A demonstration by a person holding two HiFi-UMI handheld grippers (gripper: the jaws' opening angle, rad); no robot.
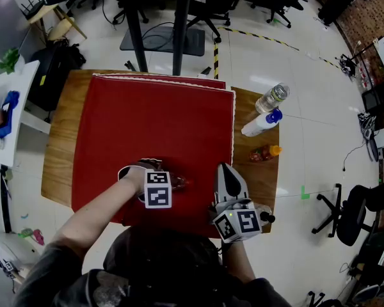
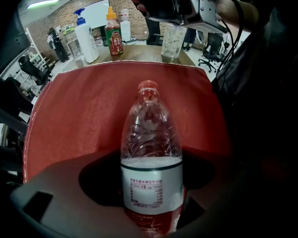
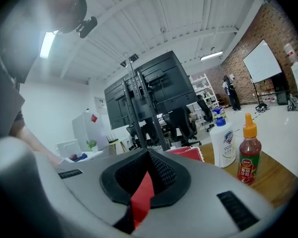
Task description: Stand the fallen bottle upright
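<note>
A clear bottle (image 2: 150, 148) with a red cap and a white label lies on the red cloth (image 1: 153, 120). Its base sits between the jaws of my left gripper (image 2: 151, 217) and its cap points away toward the table's right side. That gripper (image 1: 166, 184) points steeply down near the cloth's front edge, with both jaws against the bottle's lower body. In the head view only a bit of the bottle (image 1: 180, 183) shows beside the gripper. My right gripper (image 1: 225, 169) hovers level at the cloth's right front, tips together with nothing held (image 3: 148, 152).
Along the bare wooden strip (image 1: 253, 171) on the right stand a clear bottle (image 1: 272, 98), a white pump bottle (image 1: 261, 123) and a red sauce bottle (image 1: 265, 153). A clear cup (image 2: 173, 39) stands near the right gripper. Office chairs and a monitor stand surround the table.
</note>
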